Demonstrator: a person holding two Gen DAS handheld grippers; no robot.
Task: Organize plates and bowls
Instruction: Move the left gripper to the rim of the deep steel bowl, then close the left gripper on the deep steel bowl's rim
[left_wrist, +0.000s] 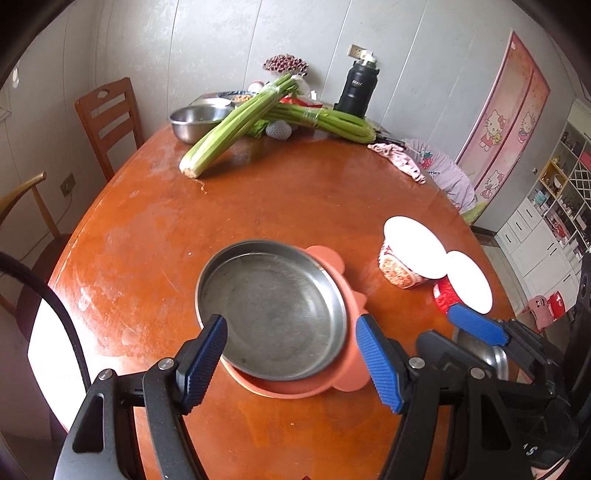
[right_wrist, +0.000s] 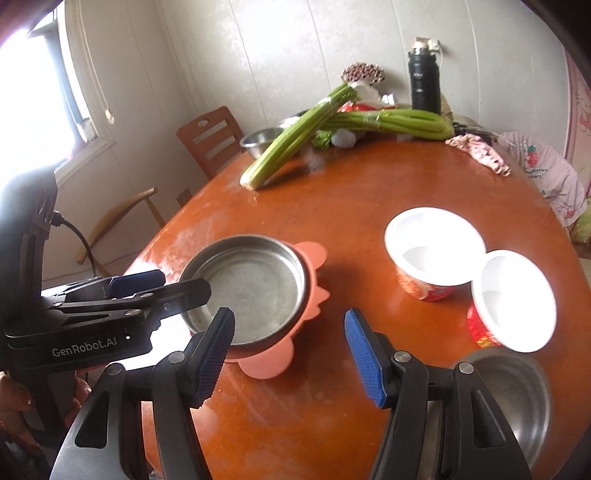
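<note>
Two grippers held wide open, nothing gripped: left gripper (left_wrist: 291, 362) hovers over steel plate (left_wrist: 271, 310) nested on pink plate (left_wrist: 349, 363), probably stacked already. Right gripper (right_wrist: 290, 356) parked near small steel bowl (right_wrist: 517, 402), likely next.

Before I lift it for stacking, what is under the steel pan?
The steel pan sits on an orange scalloped plate, whose rim shows along the pan's right and near sides. The plate's middle is covered, so anything between them cannot be seen. Both rest on the wooden table.
</note>
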